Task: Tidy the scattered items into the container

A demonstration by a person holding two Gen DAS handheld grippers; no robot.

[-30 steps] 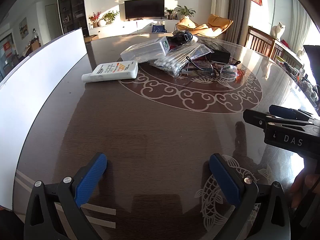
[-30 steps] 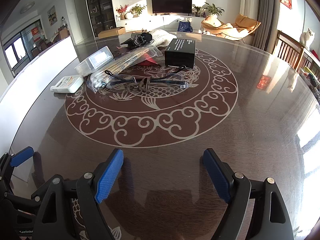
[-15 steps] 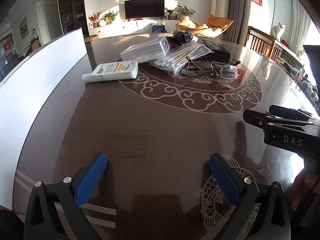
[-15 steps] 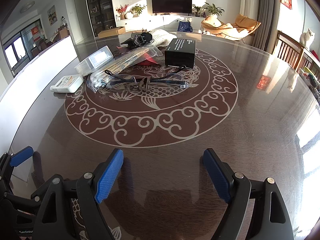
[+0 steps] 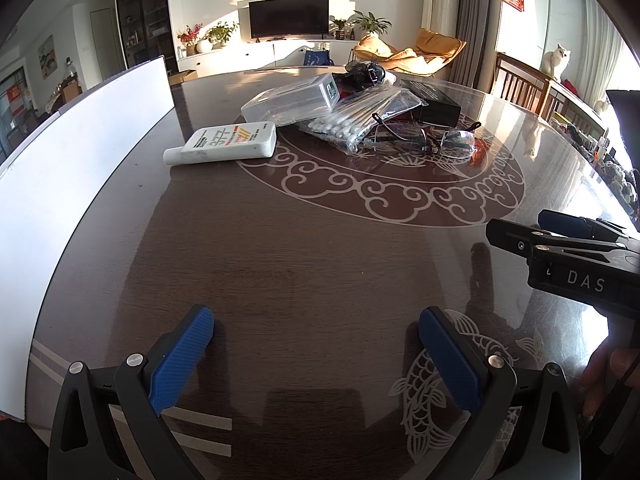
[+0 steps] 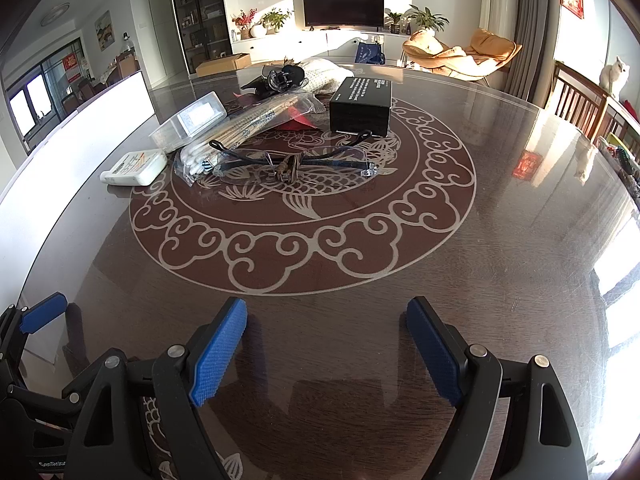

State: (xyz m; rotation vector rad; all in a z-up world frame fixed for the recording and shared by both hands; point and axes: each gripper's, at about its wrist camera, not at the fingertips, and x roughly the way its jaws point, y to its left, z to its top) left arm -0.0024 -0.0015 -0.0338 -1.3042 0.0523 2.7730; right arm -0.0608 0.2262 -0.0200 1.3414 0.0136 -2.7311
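Scattered items lie at the far middle of the dark round table: a white flat bottle (image 5: 226, 142) (image 6: 136, 167), a clear plastic box (image 5: 292, 98) (image 6: 190, 120), a bag of cotton swabs (image 5: 360, 120) (image 6: 240, 132), clear glasses (image 5: 424, 140) (image 6: 292, 162), a black box (image 5: 434, 102) (image 6: 362, 106) and a black hair clip (image 6: 282, 76). A long white container wall (image 5: 68, 152) (image 6: 72, 148) runs along the table's left edge. My left gripper (image 5: 316, 328) is open and empty near the front edge. My right gripper (image 6: 326, 320) is open and empty beside it, also seen in the left wrist view (image 5: 520, 236).
The table (image 6: 500, 208) has a pale ornamental ring and a glossy top. Wooden chairs (image 6: 576, 100) stand at its far right edge, with a white cat (image 6: 614, 74) behind them. A TV and cabinet stand far behind.
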